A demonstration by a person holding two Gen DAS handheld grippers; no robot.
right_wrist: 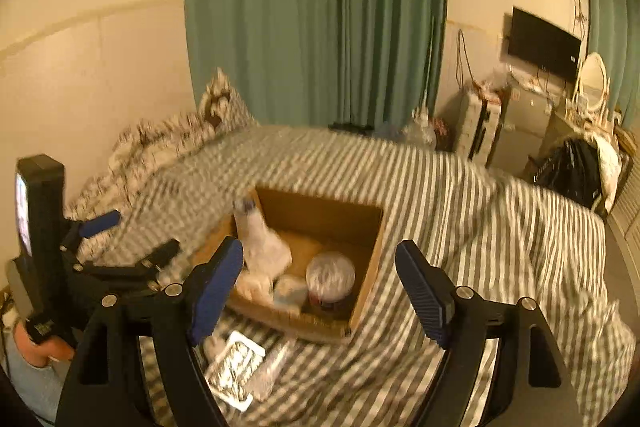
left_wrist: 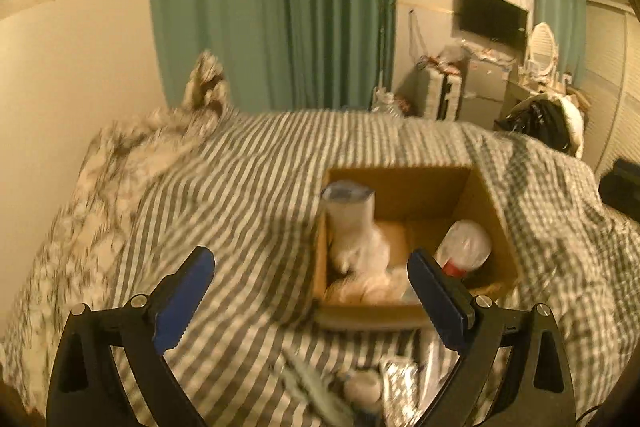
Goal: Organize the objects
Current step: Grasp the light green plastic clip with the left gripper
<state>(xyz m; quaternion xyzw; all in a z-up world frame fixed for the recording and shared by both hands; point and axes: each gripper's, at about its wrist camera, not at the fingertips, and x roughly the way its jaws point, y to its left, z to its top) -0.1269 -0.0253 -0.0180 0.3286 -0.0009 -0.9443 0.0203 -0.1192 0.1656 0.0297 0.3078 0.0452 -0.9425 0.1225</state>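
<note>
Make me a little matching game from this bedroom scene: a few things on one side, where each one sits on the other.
Things:
1. brown cardboard box
2. round clear-domed container with red base
3. flat silvery foil packet
4. black flat television

Places:
A. on the wall
B. inside the box
C. on the striped bedcover, open top
D. on the bedcover in front of the box

Pairs: 1-C, 2-B, 3-D, 4-A

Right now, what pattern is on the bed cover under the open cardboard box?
Grey and white stripes on the bed cover, clearest in the right wrist view around the open cardboard box.
</note>
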